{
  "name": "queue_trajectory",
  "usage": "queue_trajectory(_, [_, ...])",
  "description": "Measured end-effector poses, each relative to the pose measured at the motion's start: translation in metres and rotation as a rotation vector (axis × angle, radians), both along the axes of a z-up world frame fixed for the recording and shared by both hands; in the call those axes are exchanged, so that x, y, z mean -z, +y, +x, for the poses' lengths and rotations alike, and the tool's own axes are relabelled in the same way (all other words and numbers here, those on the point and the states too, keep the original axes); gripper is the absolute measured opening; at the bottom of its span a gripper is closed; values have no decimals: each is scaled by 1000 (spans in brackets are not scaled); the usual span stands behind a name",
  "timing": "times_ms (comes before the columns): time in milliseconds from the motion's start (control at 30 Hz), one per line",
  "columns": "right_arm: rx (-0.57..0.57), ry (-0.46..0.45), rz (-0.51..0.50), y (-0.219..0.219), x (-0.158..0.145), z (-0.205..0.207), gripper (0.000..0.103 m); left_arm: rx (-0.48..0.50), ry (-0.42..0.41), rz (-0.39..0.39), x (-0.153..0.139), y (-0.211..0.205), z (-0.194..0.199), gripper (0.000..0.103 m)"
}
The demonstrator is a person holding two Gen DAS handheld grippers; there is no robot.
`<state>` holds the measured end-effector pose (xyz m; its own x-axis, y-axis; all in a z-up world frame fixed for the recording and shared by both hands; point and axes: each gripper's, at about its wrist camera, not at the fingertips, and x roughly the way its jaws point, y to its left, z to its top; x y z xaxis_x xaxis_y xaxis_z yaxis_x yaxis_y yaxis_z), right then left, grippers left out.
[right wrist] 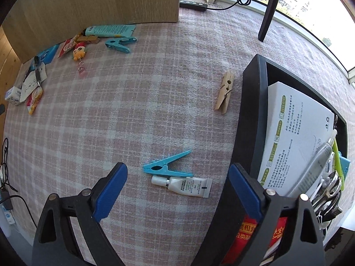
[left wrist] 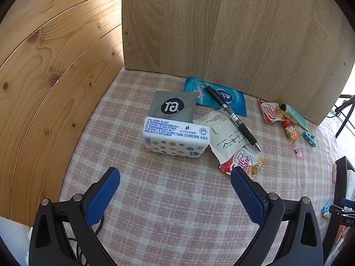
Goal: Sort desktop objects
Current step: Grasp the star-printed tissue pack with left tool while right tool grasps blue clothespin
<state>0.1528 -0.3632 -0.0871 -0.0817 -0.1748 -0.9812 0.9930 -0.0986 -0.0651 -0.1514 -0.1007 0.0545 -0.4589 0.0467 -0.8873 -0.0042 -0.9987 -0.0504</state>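
Observation:
In the left wrist view my left gripper (left wrist: pixel 175 173) is open and empty above the checked cloth. Just ahead lies a white tissue pack (left wrist: pixel 176 138), with a grey sachet (left wrist: pixel 172 106) behind it, a torn white wrapper (left wrist: pixel 224 130), a black pen (left wrist: pixel 230 116) across a blue packet (left wrist: pixel 216 96), and a Coffee-mate sachet (left wrist: pixel 244 161). In the right wrist view my right gripper (right wrist: pixel 177 171) is open and empty over a blue clothespin (right wrist: pixel 167 166) and a small white tube (right wrist: pixel 188 186). A wooden clothespin (right wrist: pixel 225 92) lies farther ahead.
A black tray (right wrist: pixel 253 110) at the right holds a white box, tubes and cables. Wooden panels (left wrist: pixel 221 26) stand behind the cloth. A teal tube (right wrist: pixel 109 30), another blue clip (right wrist: pixel 118 44) and a cartoon keychain (right wrist: pixel 78 52) lie by the panel. Cables hang at the left edge.

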Motion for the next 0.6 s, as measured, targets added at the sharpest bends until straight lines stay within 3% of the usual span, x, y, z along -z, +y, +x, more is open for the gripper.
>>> queue_trajectory(167, [19,-57,60,-7,15,-4,93,8,-20,31,5,-7,-15,100])
queue_trajectory(233, [14,-64,80,-9,20,-2,88,7,-22,35,5,-10,-19,100])
queue_trajectory(300, [10,-83,97,-9,26,-1,77,1,-21,39,5,-14,-24,100])
queue_trajectory(533, [1,-59,111,-14,30,3,62,2,-17,18,8,-17,-37,100])
queue_trajectory(600, [2,-45,117,-24,23,7,49,59,-17,10,9,-14,-39,101])
